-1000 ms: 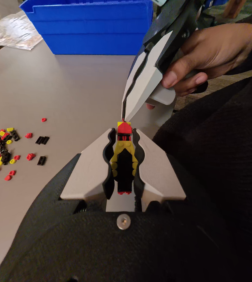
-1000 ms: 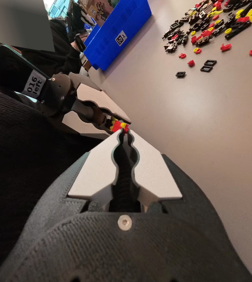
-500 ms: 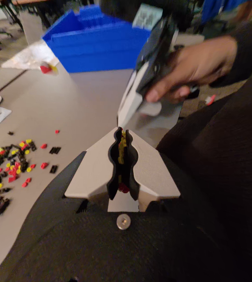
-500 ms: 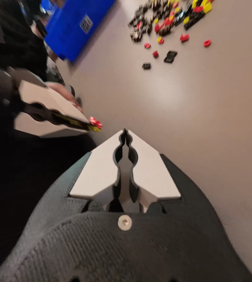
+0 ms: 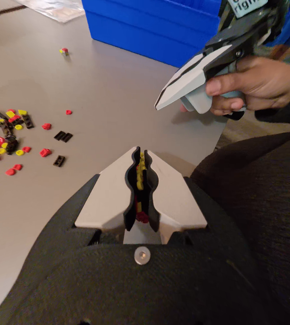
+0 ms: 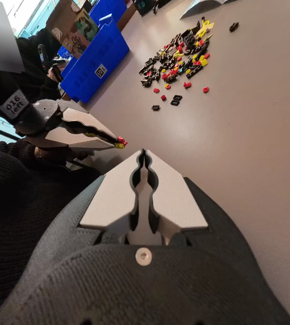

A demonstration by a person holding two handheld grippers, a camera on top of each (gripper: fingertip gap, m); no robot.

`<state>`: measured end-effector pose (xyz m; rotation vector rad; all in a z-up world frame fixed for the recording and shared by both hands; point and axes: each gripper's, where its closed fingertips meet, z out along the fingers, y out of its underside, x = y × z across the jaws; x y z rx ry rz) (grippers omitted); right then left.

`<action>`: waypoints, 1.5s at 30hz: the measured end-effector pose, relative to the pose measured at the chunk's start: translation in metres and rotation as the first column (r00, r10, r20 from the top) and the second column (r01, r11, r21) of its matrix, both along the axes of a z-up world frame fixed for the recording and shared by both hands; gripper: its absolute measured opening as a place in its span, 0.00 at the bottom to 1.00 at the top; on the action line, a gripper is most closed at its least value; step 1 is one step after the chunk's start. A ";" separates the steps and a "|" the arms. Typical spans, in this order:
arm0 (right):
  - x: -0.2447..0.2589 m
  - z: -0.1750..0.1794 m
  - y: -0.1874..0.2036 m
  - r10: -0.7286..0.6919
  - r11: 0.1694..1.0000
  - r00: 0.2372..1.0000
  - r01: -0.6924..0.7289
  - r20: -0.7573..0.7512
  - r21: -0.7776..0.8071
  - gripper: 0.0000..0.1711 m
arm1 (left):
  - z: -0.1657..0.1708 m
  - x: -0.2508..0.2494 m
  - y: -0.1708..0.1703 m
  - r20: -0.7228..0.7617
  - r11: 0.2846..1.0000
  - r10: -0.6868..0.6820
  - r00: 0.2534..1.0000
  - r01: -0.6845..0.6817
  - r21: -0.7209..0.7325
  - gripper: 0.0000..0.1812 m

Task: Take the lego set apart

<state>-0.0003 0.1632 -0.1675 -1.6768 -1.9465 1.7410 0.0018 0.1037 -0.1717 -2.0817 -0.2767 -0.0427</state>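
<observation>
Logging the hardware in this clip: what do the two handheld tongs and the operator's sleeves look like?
Both tongs, left and right, have pale grey wedge-shaped fingers lined with wavy black pads, on a ribbed black body with one silver screw. Each carries a small printed label. The sleeve is dark knit.

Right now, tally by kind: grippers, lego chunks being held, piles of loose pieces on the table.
Grey two-finger grippers: 2, left gripper, right gripper
Held red, yellow and black lego chunk: 1
Piles of loose pieces: 1
Total: 4
</observation>
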 end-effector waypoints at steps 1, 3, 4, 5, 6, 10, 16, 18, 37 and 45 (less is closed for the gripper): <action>0.000 0.002 0.002 -0.005 1.000 1.000 0.005 -0.012 0.006 0.00 | 0.000 0.000 0.000 0.029 1.000 0.004 1.000 -0.004 0.010 0.00; -0.001 0.002 0.008 -0.012 0.999 1.000 0.013 -0.027 0.037 0.00 | 0.000 -0.003 0.000 0.057 1.000 0.016 0.998 -0.017 0.021 0.00; -0.002 0.002 0.012 -0.027 0.998 0.999 0.029 -0.038 0.060 0.00 | -0.001 -0.004 0.000 0.062 1.000 0.021 0.998 -0.022 0.020 0.00; -0.002 0.002 0.016 -0.034 0.996 0.998 0.038 -0.047 0.078 0.00 | -0.001 -0.004 0.000 0.069 1.000 0.022 0.997 -0.024 0.020 0.00; -0.003 0.002 0.018 -0.038 0.995 0.998 0.043 -0.051 0.093 0.00 | -0.001 -0.005 0.000 0.079 0.999 0.022 0.997 -0.025 0.027 0.00; -0.003 -0.001 0.017 -0.032 0.994 0.998 0.038 -0.057 0.106 0.06 | 0.000 -0.010 0.000 0.140 0.998 0.040 0.989 -0.047 0.048 0.02; -0.007 -0.001 0.021 -0.057 0.983 0.994 0.072 -0.092 0.171 0.14 | -0.003 -0.018 -0.004 0.180 0.996 0.078 0.981 -0.086 0.038 0.11; -0.007 0.002 0.023 -0.063 0.986 0.993 0.078 -0.099 0.150 0.14 | -0.005 -0.017 -0.004 0.183 0.997 0.071 0.980 -0.078 0.029 0.12; 0.064 0.058 0.109 -0.338 0.864 0.842 0.455 -0.420 0.217 0.22 | -0.010 0.049 -0.033 0.281 0.997 0.045 0.959 -0.062 0.050 0.12; 0.154 0.064 0.122 -0.453 0.710 0.744 0.634 -0.492 0.305 0.30 | -0.016 0.118 -0.075 0.304 0.997 0.056 0.951 -0.068 0.031 0.12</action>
